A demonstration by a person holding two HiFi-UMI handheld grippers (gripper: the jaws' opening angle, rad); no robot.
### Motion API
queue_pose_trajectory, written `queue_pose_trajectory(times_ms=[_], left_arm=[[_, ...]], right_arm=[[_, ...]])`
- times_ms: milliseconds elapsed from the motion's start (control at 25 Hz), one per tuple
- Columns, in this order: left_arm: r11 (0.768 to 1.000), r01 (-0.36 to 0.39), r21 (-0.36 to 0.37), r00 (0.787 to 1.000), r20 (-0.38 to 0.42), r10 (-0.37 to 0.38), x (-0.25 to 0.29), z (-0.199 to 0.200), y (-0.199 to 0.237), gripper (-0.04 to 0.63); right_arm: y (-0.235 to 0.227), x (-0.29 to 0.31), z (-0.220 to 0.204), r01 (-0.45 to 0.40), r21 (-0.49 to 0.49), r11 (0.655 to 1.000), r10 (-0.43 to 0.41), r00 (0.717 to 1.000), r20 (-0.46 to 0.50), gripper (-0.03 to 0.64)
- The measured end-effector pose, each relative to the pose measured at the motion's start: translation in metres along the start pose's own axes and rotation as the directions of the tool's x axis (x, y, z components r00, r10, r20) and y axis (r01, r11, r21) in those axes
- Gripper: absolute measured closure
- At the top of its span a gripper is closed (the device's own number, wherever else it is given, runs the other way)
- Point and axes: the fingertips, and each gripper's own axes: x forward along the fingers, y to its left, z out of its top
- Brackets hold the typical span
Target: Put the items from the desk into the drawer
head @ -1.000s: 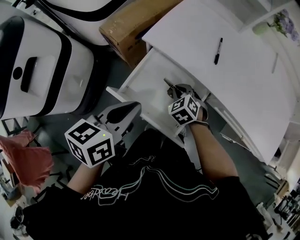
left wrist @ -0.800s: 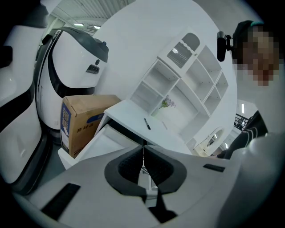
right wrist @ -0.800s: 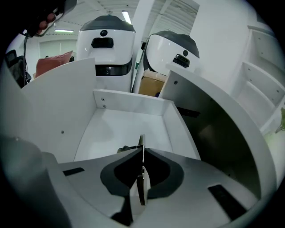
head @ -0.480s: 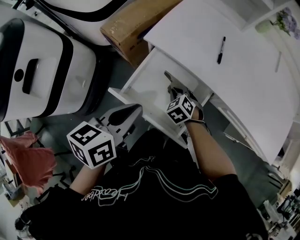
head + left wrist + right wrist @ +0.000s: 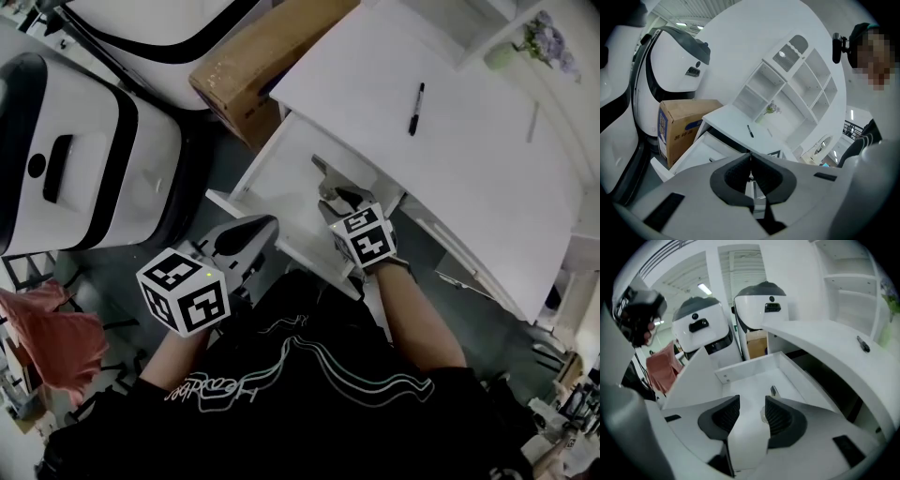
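- White desk [image 5: 487, 187] carries a black marker pen [image 5: 416, 108] — slim, capped, lying flat on the bare top, well apart from both claws.
- Under the desk's near edge the white drawer [image 5: 281, 173] stands pulled out. A small dark grey item [image 5: 774, 391] lies on its floor, too small to identify.
- Right claw [image 5: 751, 401] hangs over the open drawer, released — its ribbed black pads [image 5: 726, 414] are apart with nothing between them, and the small item shows just past the right-hand pad.
- Left claw [image 5: 750, 158] is clenched, its pads meeting tip to tip on nothing, held low just outside the drawer's front corner.
- Brown cardboard box [image 5: 248, 66] stands beside the drawer at the desk's end, with rounded white-and-black machines [image 5: 84, 141] next to it.
- Purple flowers [image 5: 546, 39] sit in a small pot on the shelving at the desk's far side.
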Motion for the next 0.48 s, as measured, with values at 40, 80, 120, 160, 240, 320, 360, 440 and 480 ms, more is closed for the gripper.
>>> queue_pose_trajectory(times_ms=[40, 80, 120, 160, 240, 320, 360, 440, 480], left_arm=[[1.000, 0.004, 0.002, 1.000, 0.001, -0.004, 0.001, 0.001, -0.003, 0.572], [1.000, 0.008, 0.004, 1.000, 0.003, -0.008, 0.002, 0.002, -0.006, 0.572], [1.000, 0.014, 0.006, 1.000, 0.007, -0.014, 0.003, 0.004, -0.010, 0.572], [1.000, 0.021, 0.009, 1.000, 0.010, -0.021, 0.004, 0.007, -0.014, 0.572], [0.999, 0.038, 0.018, 0.999, 0.016, -0.039, 0.009, 0.012, -0.025, 0.572], [0.998, 0.054, 0.034, 0.998, 0.013, -0.055, 0.016, 0.015, -0.037, 0.572], [0.997, 0.061, 0.043, 0.998, 0.011, -0.061, 0.020, 0.016, -0.043, 0.572], [0.996, 0.073, 0.056, 0.997, 0.012, -0.073, 0.028, 0.020, -0.055, 0.572], [0.995, 0.080, 0.059, 0.997, 0.015, -0.081, 0.032, 0.023, -0.060, 0.572]], right_arm=[[0.006, -0.013, 0.007, -0.029, 0.041, 0.999, 0.027, 0.999, 0.033, 0.446], [0.013, -0.027, 0.014, -0.060, 0.080, 0.995, 0.055, 0.996, 0.070, 0.446], [0.019, -0.042, 0.023, -0.094, 0.112, 0.989, 0.082, 0.990, 0.114, 0.448], [0.024, -0.058, 0.032, -0.127, 0.133, 0.983, 0.106, 0.982, 0.160, 0.457], [0.029, -0.092, 0.050, -0.177, 0.135, 0.975, 0.141, 0.960, 0.241, 0.498], [0.029, -0.126, 0.065, -0.204, 0.104, 0.973, 0.165, 0.940, 0.298, 0.524], [0.027, -0.142, 0.072, -0.216, 0.089, 0.972, 0.176, 0.929, 0.326, 0.530], [0.019, -0.172, 0.085, -0.233, 0.072, 0.970, 0.188, 0.902, 0.389, 0.541], [0.012, -0.183, 0.090, -0.229, 0.068, 0.971, 0.181, 0.891, 0.415, 0.548]])
